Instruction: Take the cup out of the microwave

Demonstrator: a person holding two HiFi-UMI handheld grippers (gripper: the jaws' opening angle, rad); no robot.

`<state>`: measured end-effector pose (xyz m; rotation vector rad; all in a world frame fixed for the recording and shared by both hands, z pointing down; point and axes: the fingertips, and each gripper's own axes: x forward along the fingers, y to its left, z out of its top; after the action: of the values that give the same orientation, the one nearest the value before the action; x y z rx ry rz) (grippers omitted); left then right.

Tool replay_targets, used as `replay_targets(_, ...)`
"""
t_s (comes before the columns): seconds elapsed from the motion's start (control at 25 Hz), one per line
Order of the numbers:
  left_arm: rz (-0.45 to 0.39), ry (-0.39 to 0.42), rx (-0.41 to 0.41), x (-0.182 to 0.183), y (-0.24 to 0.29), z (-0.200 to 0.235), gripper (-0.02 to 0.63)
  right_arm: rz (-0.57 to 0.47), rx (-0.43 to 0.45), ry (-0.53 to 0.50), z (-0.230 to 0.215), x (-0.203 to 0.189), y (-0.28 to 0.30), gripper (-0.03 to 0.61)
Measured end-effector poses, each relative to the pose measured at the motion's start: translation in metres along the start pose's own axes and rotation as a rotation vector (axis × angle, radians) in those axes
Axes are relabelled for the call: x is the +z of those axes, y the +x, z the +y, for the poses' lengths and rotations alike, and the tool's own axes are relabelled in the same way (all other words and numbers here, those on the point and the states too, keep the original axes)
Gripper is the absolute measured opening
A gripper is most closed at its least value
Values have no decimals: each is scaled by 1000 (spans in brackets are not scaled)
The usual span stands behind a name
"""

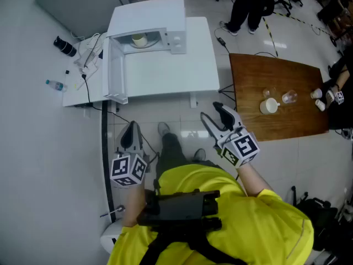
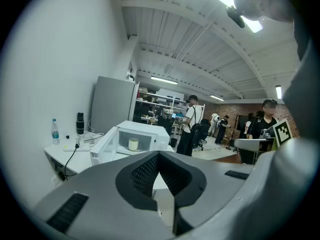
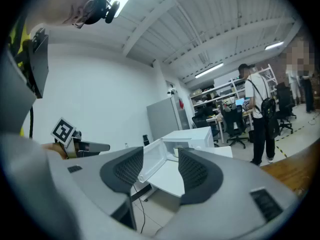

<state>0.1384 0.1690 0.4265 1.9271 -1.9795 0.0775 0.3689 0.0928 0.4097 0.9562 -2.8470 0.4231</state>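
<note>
Well, one boxy white microwave point(image 1: 165, 15) sits on the smooth white surface point(image 1: 171, 70), its single door point(image 1: 114, 70) swung wide. One pale, cylindrical cup point(image 1: 139, 39) stands inside (well apart from both tools). Two grey tools with cross-hatched black pads hang back over the tiled floor. The left hand-held gripper point(image 1: 131, 127) has its jaws closed together on nothing, while the right hand-held gripper point(image 1: 210, 110) keeps its jaws partly apart, empty. One glossy wooden table point(image 1: 276, 70) stands to the right.

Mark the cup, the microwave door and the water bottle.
cup point(image 1: 139, 39), head view, its visible side.
microwave door point(image 1: 116, 70), head view, middle of the open panel.
water bottle point(image 1: 55, 84), head view, mid-body.
</note>
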Motion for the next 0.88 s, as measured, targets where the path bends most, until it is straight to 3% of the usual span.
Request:
replay_targets(0.16, -4, -15, 2, 11, 36, 49, -2, 31, 27, -9, 7, -6, 77, 226)
replay_targets(0.24, -10, -20, -3, 23, 57, 73, -2, 46, 45, -12, 8, -6, 123, 332)
replay_targets(0.4, -11, -33, -10, 46, 100, 128, -2, 86, 41, -44, 3, -15, 230, 377)
replay_targets(0.44, -11, -33, -10, 51, 108, 141, -2, 103, 34, -54, -1, -23, 258, 423)
replay_targets(0.52, -8, -29, -16, 60, 124, 163, -2, 146, 13, -70, -13, -47, 317, 437)
replay_targets(0.56, 0, -27, -23, 64, 131, 172, -2, 165, 0, -75, -22, -59, 348, 499)
replay_targets(0.72, 42, -18, -49, 70, 161, 202, -2, 208, -64, -156, -66, -94, 472, 503)
replay_targets(0.8, 69, -19, -55, 68, 174, 211, -2, 246, -98, -153, -92, -114, 524, 545)
replay_targets(0.88, 91, -17, -57, 65, 182, 219, -2, 271, -141, -128, -116, -135, 563, 545)
